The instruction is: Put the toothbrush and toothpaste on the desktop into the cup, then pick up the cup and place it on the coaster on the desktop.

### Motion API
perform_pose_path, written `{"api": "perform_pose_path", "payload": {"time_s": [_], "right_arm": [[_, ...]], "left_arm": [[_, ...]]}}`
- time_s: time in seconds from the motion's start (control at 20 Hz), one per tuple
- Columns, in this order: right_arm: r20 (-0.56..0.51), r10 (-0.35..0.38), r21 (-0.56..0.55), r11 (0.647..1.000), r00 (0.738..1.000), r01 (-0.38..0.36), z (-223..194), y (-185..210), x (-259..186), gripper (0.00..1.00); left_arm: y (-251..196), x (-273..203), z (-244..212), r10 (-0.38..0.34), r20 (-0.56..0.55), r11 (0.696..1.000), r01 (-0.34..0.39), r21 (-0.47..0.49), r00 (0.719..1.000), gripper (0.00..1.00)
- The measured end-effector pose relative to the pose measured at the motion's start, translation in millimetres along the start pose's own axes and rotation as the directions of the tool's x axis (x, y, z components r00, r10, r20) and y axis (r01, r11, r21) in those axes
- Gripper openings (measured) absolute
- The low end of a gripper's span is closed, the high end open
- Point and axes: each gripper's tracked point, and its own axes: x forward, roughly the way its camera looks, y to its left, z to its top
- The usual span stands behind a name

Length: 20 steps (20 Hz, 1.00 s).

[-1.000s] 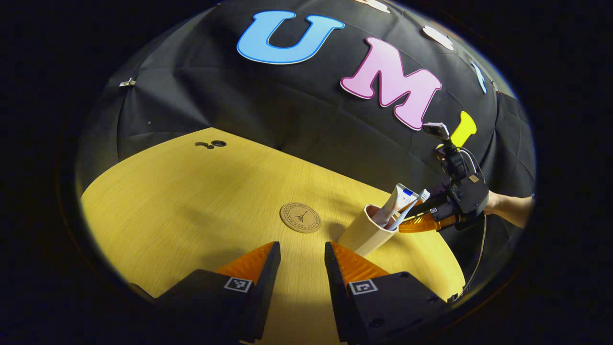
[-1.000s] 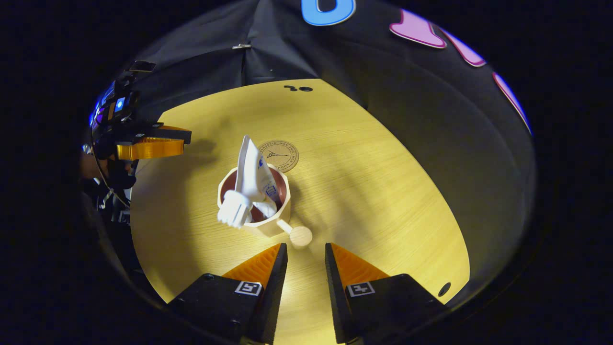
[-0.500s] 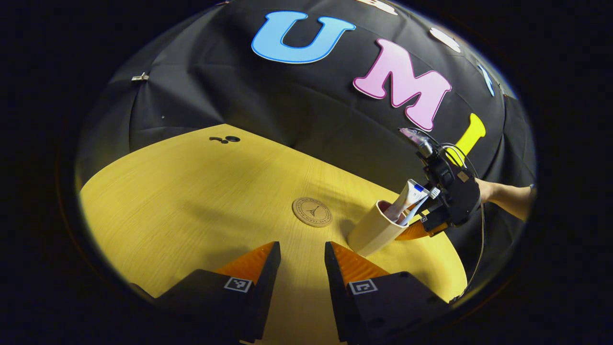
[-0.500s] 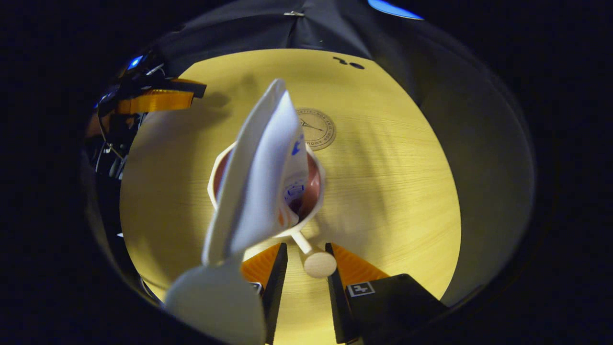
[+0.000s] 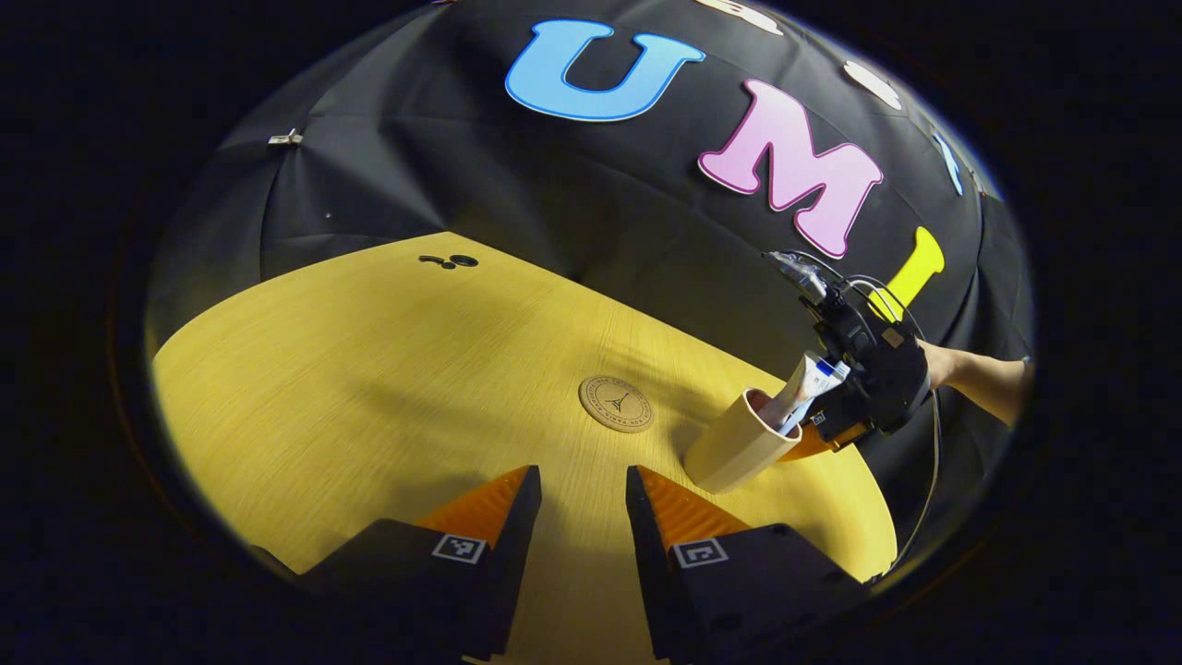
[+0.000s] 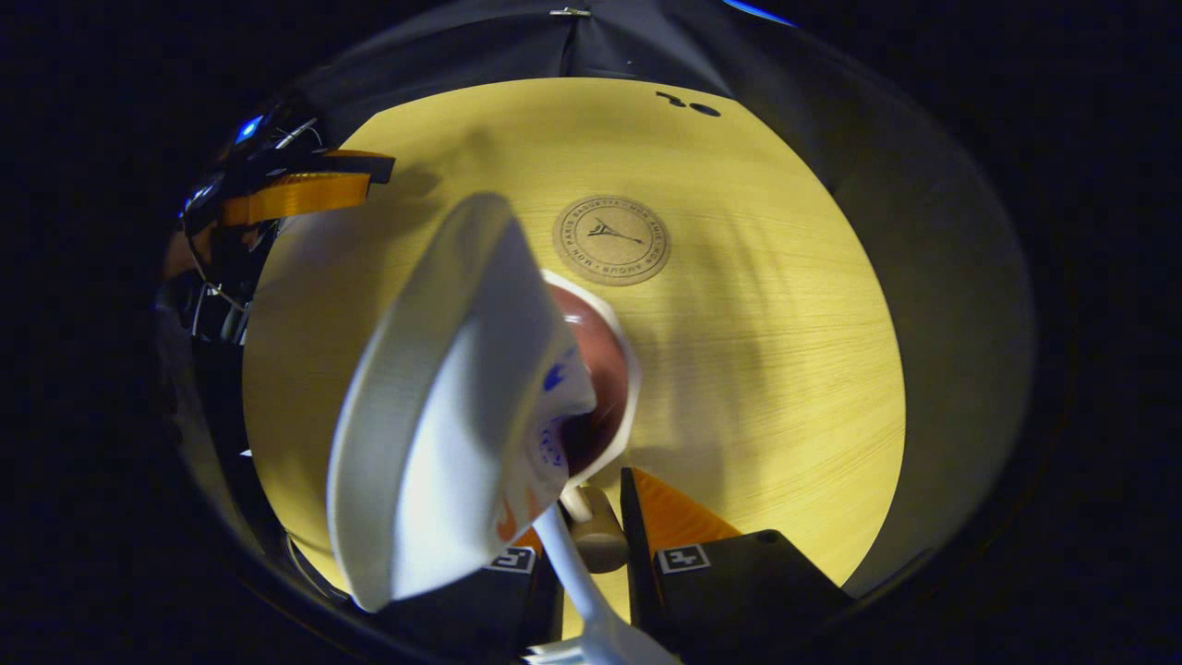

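A beige cup [image 5: 734, 443] stands near the bench's right edge, holding a white toothpaste tube [image 5: 805, 388] and toothbrush [image 6: 577, 577] that lean out. The round brown coaster [image 5: 617, 404] lies flat nearby, bare.

A round wooden table [image 5: 369, 369] with pale yellow grain carries a beige cup [image 5: 734, 445] near its edge. A round cork coaster [image 5: 616, 404] lies flat just beside the cup, apart from it. Small dark holes [image 5: 450, 261] mark the far rim.
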Motion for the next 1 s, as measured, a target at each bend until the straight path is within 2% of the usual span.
{"api": "perform_pose_path", "payload": {"time_s": [0.15,0.2,0.25,0.35,0.4,0.45,0.5,0.55,0.6,0.7,0.75,0.8,1.0], "right_arm": [[0.010,-0.034,0.068,0.997,0.999,0.034,-1.5,1.3,-0.9,0.34],[0.007,-0.035,0.102,0.994,0.999,0.034,-2.9,5.6,3.2,0.29],[0.010,-0.045,0.129,0.991,0.999,0.043,-3.1,7.3,2.1,0.32],[0.013,-0.067,0.166,0.984,0.998,0.064,-3.5,9.7,2.9,0.32],[0.015,-0.080,0.190,0.979,0.997,0.076,-2.7,11.5,0.5,0.31],[0.022,-0.087,0.224,0.971,0.996,0.080,-0.6,14.6,-2.8,0.25],[0.030,-0.097,0.261,0.961,0.995,0.086,1.1,15.6,-4.1,0.29],[0.038,-0.100,0.297,0.951,0.994,0.084,3.1,18.3,-7.2,0.28],[0.048,-0.105,0.328,0.941,0.993,0.083,4.7,19.3,-9.1,0.23],[0.049,-0.139,0.344,0.932,0.989,0.114,5.7,15.2,-0.4,0.19],[0.053,-0.144,0.354,0.928,0.988,0.116,6.3,17.9,-6.0,0.24],[0.051,-0.145,0.363,0.924,0.988,0.117,7.1,20.5,-4.0,0.19],[0.076,-0.163,0.405,0.907,0.984,0.119,14.1,27.5,-10.4,0.19]], "left_arm": [[-0.3,-3.5,2.3,-0.015,-0.003,1.000,0.015,0.005,1.000,0.59],[-0.4,-4.1,2.0,-0.022,-0.005,1.000,0.022,0.007,1.000,0.59],[0.3,-4.9,3.3,-0.026,-0.007,1.000,0.026,0.009,1.000,0.59],[-0.3,-7.1,6.0,-0.037,-0.008,0.999,0.037,0.013,0.999,0.59],[0.5,-8.9,6.4,-0.043,-0.009,0.999,0.043,0.017,0.999,0.59],[1.0,-10.3,8.9,-0.047,-0.010,0.999,0.047,0.020,0.999,0.59],[3.3,-11.7,9.9,-0.053,-0.010,0.998,0.053,0.024,0.999,0.59],[5.1,-13.1,12.4,-0.057,-0.009,0.998,0.057,0.027,0.998,0.59],[7.7,-15.1,13.9,-0.062,-0.009,0.998,0.063,0.031,0.998,0.59],[12.6,-17.4,17.8,-0.070,-0.006,0.997,0.070,0.038,0.998,0.59],[14.5,-18.8,20.2,-0.074,-0.005,0.996,0.074,0.040,0.997,0.59],[17.2,-18.5,19.9,-0.076,-0.006,0.996,0.077,0.040,0.997,0.59],[25.0,-21.0,21.4,-0.086,-0.012,0.996,0.086,0.034,0.996,0.59]]}}
